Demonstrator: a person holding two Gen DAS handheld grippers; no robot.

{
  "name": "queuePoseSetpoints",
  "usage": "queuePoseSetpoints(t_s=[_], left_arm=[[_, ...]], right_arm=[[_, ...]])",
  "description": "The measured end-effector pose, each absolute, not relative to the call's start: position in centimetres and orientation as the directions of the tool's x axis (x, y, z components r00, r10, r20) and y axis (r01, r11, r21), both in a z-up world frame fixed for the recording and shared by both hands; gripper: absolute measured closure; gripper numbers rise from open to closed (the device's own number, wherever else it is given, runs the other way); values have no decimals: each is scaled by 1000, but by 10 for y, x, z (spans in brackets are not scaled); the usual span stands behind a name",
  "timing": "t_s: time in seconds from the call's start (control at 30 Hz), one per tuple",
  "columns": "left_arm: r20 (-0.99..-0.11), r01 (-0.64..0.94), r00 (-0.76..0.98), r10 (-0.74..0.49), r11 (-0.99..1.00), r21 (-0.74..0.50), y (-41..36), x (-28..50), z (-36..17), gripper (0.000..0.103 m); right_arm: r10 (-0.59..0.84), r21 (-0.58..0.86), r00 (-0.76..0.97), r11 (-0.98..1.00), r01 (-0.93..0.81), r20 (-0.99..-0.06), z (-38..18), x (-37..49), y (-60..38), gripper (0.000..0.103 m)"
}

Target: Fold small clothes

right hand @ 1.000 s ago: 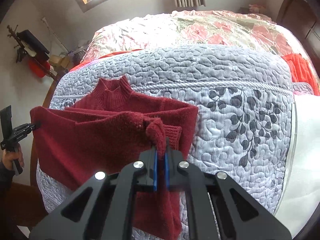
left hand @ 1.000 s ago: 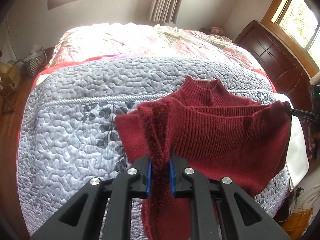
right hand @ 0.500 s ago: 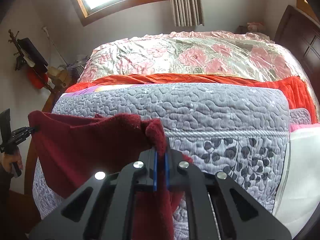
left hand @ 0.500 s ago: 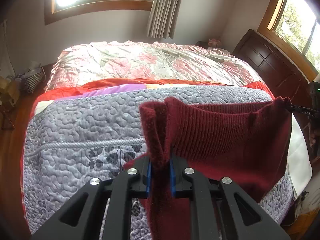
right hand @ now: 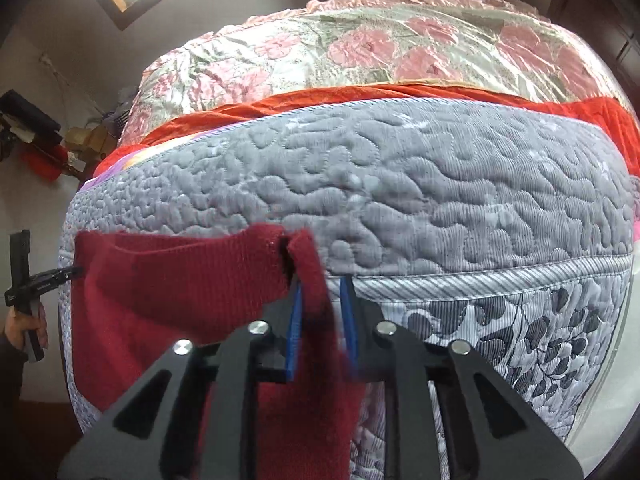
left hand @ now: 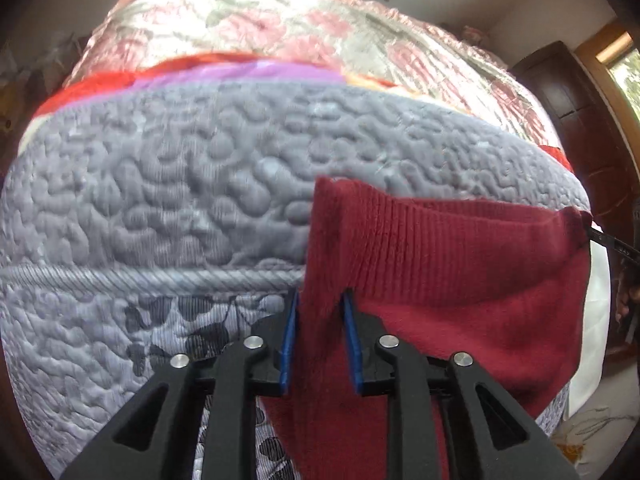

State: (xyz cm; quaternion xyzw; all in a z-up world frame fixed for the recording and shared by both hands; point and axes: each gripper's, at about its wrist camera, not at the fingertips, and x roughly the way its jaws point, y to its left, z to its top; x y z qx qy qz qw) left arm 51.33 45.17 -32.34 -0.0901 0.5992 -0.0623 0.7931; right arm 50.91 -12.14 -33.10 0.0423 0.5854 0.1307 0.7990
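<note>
The dark red knit sweater hangs stretched between both grippers over the grey quilted bedspread, one corner between the parted pads of the left gripper, the other draped between the spread-apart pads of the right gripper.

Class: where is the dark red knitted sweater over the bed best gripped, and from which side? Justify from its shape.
Grip the dark red knitted sweater at both ends of its upper ribbed edge, one tool per end, coming from the near side of the grey quilted bedspread. That edge runs straight across while the rest hangs below, so end grips keep it spread.
</note>
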Motion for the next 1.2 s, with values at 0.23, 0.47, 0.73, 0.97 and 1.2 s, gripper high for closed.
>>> queuePoseSetpoints(t_s=[0.23, 0.47, 0.73, 0.97, 1.2], left_arm=[[-873, -32, 427, -236, 961, -276, 460, 461, -285, 47], [-897, 105, 384, -220, 975, -195, 399, 395, -301, 44], [-928, 106, 313, -202, 978, -177, 388, 360, -341, 43], [-932, 108, 312, -185, 981, -158, 387, 361, -346, 38], [-928, 96, 315, -199, 979, -177, 382, 363, -348, 34]], right_arm=[[293, 251, 340, 954, -162, -894, -314, 491, -133, 66], [248, 198, 311, 963, -182, -917, -342, 487, -121, 53], [267, 157, 408, 946, -283, -873, -298, 488, -121, 74], [261, 174, 234, 925, -337, -937, -343, 520, -88, 76], [226, 126, 276, 932, -340, -934, -342, 516, -92, 103]])
